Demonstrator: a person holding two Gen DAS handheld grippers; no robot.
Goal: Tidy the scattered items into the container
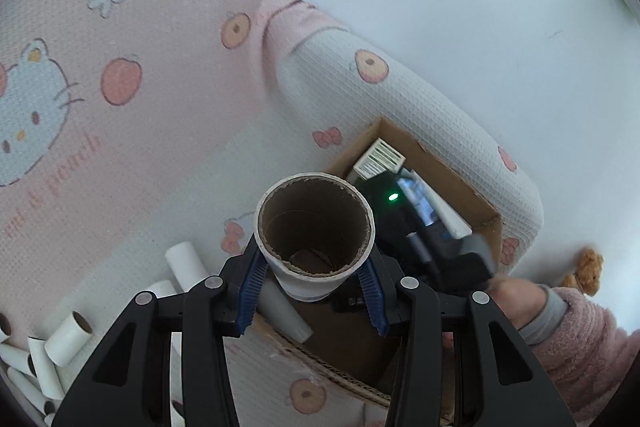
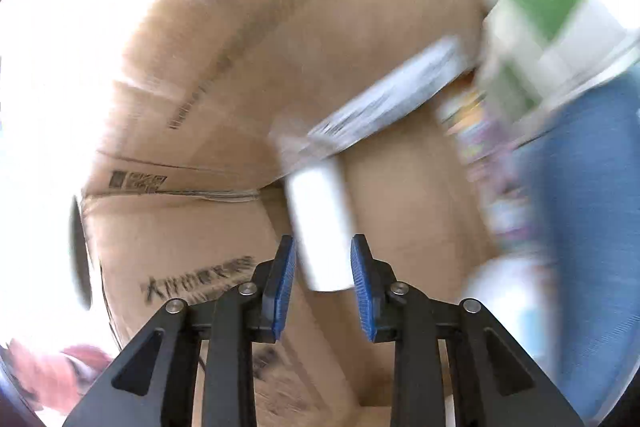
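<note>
Left wrist view shows the left gripper closed on a wide cardboard tube, its blue pads pressing both sides of the white outer wall. The open end of the tube faces the camera and the brown inside is visible. The tube hangs above the near edge of a cardboard box, which stands on a pink and white printed blanket. Inside the box lie a small carton with a barcode and one thin white tube. The right gripper, with a green light on it, reaches into the box. A heap of small white paper tubes lies on the blanket to the lower left, well apart from the box.

In the right wrist view, which is much blurred, the right gripper is open inside the box. A white tube sits between the pads without touching them. A green and white carton and a blue object are on the right.
</note>
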